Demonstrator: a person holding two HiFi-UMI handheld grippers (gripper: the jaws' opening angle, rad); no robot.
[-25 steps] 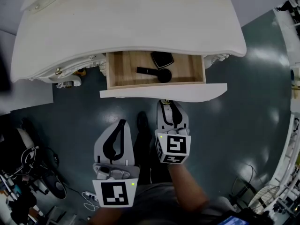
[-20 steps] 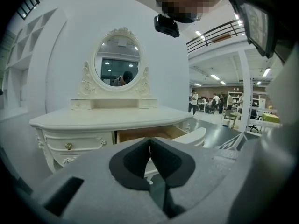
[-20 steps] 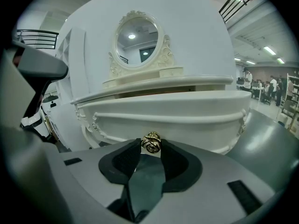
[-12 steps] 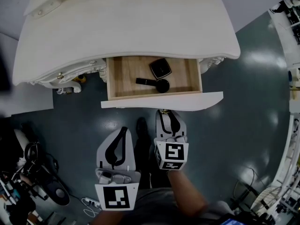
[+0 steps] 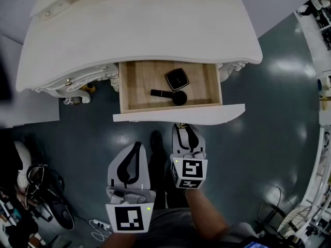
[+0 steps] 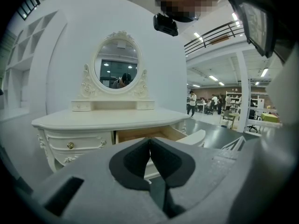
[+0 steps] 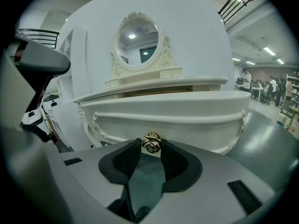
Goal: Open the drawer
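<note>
The drawer [image 5: 139, 87] stood pulled out from under the white dressing table [image 5: 139, 30], its pale wooden inside open to view from above. Its curved white front [image 7: 168, 113] faced the person, out past the edge of the worktop. Inside lay a black compact [image 5: 177, 79] and, just in front of it, a black brush [image 5: 170, 94] lying crosswise, both towards the right half of the drawer.

The right gripper [image 5: 182, 126] reached up to the middle of the drawer front. In the right gripper view its jaws were clamped on the small brass knob [image 7: 152, 143], which was shaped like a rose, one dark pad pressed against each side of it. The gripper pointed somewhat downward at the front.

The left gripper [image 5: 136, 145] hung over the grey floor [image 5: 258, 138], to the left of the right one and further back, well short of the drawer. Its jaws were together, tips meeting, with nothing between them, as the left gripper view showed [image 6: 149, 141]. Beyond them that view took in the table, the open drawer to the right of a closed side drawer [image 6: 77, 143], and the oval mirror [image 6: 117, 66] in its carved frame on top.

A tangle of cables [image 5: 41, 190] lay on the floor at the far left.
</note>
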